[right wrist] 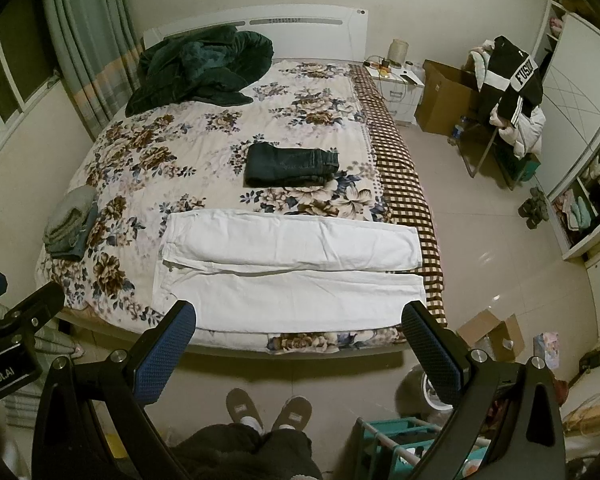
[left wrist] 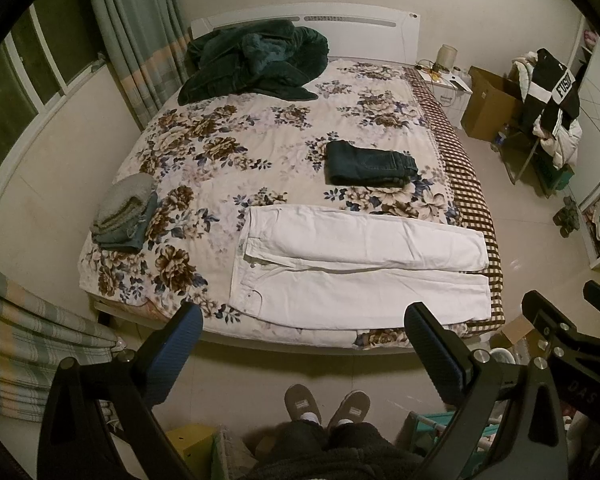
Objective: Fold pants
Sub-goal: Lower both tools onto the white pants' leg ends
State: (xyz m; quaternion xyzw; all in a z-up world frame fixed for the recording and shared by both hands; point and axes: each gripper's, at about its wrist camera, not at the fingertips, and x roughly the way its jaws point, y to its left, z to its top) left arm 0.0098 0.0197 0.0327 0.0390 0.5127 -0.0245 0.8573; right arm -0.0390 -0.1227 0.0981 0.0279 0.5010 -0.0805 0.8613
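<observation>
White pants (left wrist: 360, 268) lie flat near the front edge of the floral bed (left wrist: 204, 152), waist to the left, both legs stretched right; they also show in the right wrist view (right wrist: 292, 276). My left gripper (left wrist: 304, 320) is open and empty, held above the floor in front of the bed, short of the pants. My right gripper (right wrist: 300, 320) is open and empty at the same height; it also shows at the right edge of the left wrist view (left wrist: 560, 300).
Folded dark jeans (left wrist: 370, 163) lie mid-bed, a folded grey pile (left wrist: 126, 212) at the left edge, a dark green blanket (left wrist: 252, 60) by the headboard. A nightstand (right wrist: 398, 84), cardboard box (right wrist: 444, 98) and clothes chair (right wrist: 508, 112) stand at right. My slippers (right wrist: 268, 410) are below.
</observation>
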